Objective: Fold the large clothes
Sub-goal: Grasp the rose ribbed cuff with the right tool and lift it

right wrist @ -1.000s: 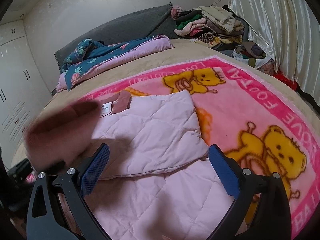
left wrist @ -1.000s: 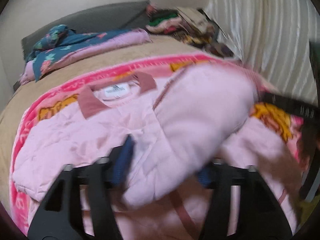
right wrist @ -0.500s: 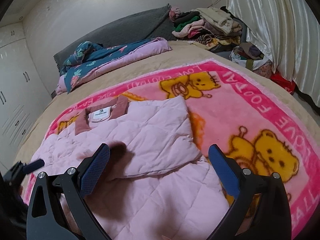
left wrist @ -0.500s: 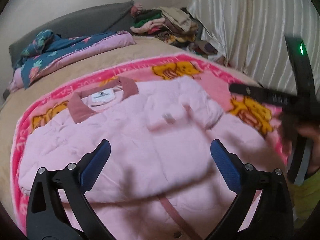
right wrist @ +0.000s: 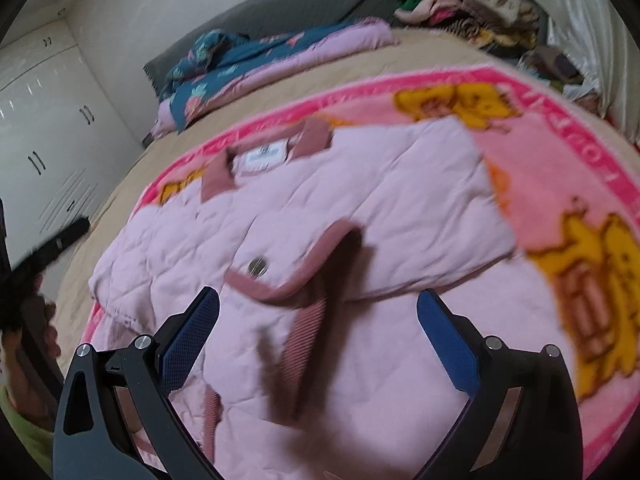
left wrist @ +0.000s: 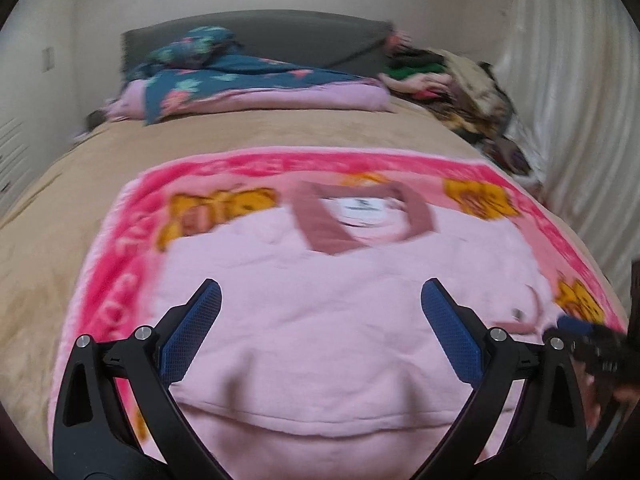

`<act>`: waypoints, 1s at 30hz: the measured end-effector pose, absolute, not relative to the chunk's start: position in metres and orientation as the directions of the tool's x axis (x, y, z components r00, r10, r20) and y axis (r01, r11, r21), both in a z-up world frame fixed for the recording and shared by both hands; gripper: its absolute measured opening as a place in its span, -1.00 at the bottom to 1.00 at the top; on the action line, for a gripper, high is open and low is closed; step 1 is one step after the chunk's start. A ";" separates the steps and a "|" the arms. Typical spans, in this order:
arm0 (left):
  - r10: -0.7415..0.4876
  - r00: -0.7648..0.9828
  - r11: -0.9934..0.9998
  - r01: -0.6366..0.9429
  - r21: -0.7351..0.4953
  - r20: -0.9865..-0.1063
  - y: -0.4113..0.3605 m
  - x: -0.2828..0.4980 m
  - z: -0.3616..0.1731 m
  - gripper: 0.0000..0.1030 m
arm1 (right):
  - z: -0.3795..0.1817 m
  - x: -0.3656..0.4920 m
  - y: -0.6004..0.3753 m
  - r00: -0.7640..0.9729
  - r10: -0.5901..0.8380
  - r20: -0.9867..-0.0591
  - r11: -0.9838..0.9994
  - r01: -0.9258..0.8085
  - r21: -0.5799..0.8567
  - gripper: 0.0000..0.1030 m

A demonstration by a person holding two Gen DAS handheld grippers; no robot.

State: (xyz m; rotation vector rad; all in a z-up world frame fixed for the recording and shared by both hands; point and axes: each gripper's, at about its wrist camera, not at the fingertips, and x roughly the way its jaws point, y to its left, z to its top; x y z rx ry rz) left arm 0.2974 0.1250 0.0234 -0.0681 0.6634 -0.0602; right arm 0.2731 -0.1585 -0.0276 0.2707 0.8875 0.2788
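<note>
Jacket [right wrist: 340, 216]: pale pink, quilted, lying flat on the blanket [right wrist: 560, 160], collar [left wrist: 362, 216] toward the headboard [left wrist: 280, 36]. White label inside the collar. One sleeve is folded across the chest, its darker pink cuff [right wrist: 296, 272] with a metal snap [right wrist: 256, 266] on top (right wrist view).

Blanket: bright pink, yellow bear prints, spread over the tan bedcover [left wrist: 240, 132].

Left gripper [left wrist: 320, 320]: jaws spread wide, holding nothing, above the jacket's lower half.

Right gripper [right wrist: 318, 320]: jaws spread wide, empty, above the jacket just short of the cuff.

Quilt [right wrist: 280, 60]: teal floral and pink, bunched near the headboard.

Clothes pile [right wrist: 460, 4]: mixed colours, far corner by the curtain [left wrist: 580, 120].

Wardrobe [right wrist: 44, 128]: white, beside the bed.
</note>
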 end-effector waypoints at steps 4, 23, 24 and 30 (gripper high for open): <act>-0.057 0.795 0.986 -0.052 -0.161 -0.604 0.167 0.300 0.025 0.82 | -0.047 0.279 -0.140 0.557 0.364 -0.747 0.925 -0.119 0.362 0.91; 0.021 0.817 0.922 -0.238 -0.304 -0.576 0.253 0.287 0.028 0.82 | 0.028 0.273 -0.118 0.719 0.463 -0.518 0.886 -0.381 0.264 -0.71; 0.019 0.817 0.921 -0.238 -0.308 -0.576 0.254 0.287 0.028 0.82 | 0.038 0.274 -0.118 0.731 0.459 -0.505 0.888 -0.391 0.242 -0.71; -0.010 0.822 0.924 -0.211 -0.320 -0.569 0.245 0.290 0.028 0.82 | 0.080 0.296 -0.122 0.782 0.427 -0.453 0.901 -0.411 0.139 -0.72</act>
